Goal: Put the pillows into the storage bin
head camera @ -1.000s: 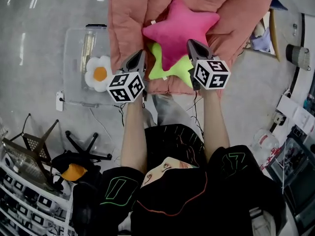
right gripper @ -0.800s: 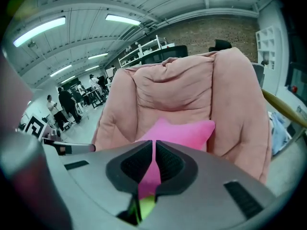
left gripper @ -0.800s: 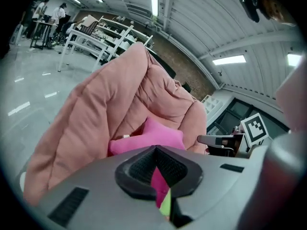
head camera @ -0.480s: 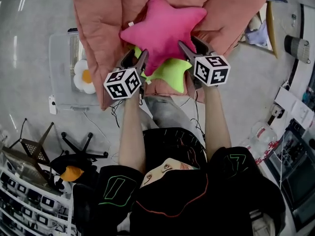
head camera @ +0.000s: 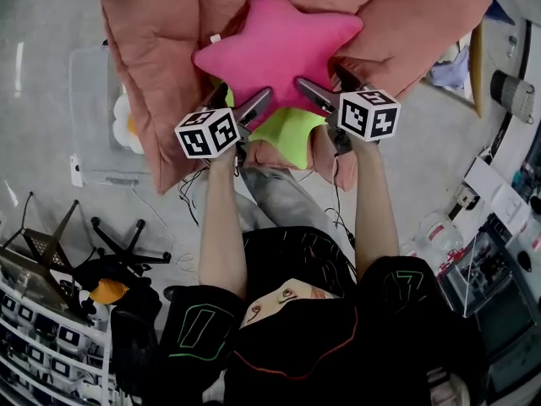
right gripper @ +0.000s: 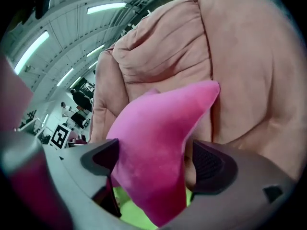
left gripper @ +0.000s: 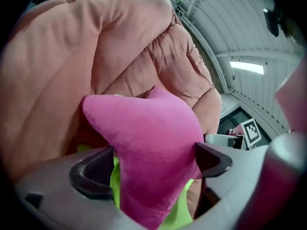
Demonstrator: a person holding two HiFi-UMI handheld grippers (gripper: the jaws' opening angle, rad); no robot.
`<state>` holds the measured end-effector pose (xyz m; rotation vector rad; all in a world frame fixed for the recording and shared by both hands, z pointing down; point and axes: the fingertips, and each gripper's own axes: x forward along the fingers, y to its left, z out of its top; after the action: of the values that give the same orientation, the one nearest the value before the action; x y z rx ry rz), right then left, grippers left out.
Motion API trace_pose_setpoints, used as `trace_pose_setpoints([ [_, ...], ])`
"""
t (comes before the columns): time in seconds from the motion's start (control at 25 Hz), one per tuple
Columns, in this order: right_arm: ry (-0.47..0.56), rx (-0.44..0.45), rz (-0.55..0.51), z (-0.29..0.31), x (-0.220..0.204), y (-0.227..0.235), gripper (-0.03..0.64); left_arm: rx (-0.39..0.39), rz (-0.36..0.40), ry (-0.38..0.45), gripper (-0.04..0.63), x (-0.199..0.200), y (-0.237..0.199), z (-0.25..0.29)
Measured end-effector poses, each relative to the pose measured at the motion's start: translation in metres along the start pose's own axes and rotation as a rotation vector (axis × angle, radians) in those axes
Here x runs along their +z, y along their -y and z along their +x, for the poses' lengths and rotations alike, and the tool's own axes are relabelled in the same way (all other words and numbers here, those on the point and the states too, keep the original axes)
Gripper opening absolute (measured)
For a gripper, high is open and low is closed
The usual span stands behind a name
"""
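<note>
I have both grippers at the near edge of the pink star pillow point(head camera: 275, 45), which lies on a peach padded comforter point(head camera: 152, 41) in front of me, partly covering a lime-green star pillow point(head camera: 287, 125) beneath it. The left gripper point(head camera: 241, 100) has 1 of the pink star's lower points between its fingers. Its jaws have just been opening and now stand wide apart. In the left gripper view the plush brushes the right-hand pad, while a strip of green shows in the gap at the left-hand pad, so nothing is clamped. The right gripper point(head camera: 328, 85) sits at another lower point of the same pillow, its jaws also just opened wide. In the right gripper view the pink point rises between the pads, close against the left-hand one, with peach fabric showing in the gap at the other. The clear storage bin point(head camera: 89, 167) stands on the grey floor to the left, partly hidden by the hanging comforter, with a white flower pillow point(head camera: 122, 134) lying inside it. Both star pillows are outside the bin.
</note>
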<state>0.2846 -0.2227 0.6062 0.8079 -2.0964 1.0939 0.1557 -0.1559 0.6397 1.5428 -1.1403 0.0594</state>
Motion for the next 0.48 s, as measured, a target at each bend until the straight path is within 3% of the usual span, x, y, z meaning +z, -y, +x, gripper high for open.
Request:
trace_pose_setpoints([
  [0.28, 0.004, 0.12, 0.121, 0.009, -0.007, -0.004, 0.453, -0.053, -0.025, 0.006, 0.526, 0.0, 0.002, 0.003],
  [0.48, 0.019, 0.113, 0.123, 0.007, -0.003, -0.007, 0.415, -0.053, 0.012, 0.023, 0.472, 0.006, 0.01, 0.005],
])
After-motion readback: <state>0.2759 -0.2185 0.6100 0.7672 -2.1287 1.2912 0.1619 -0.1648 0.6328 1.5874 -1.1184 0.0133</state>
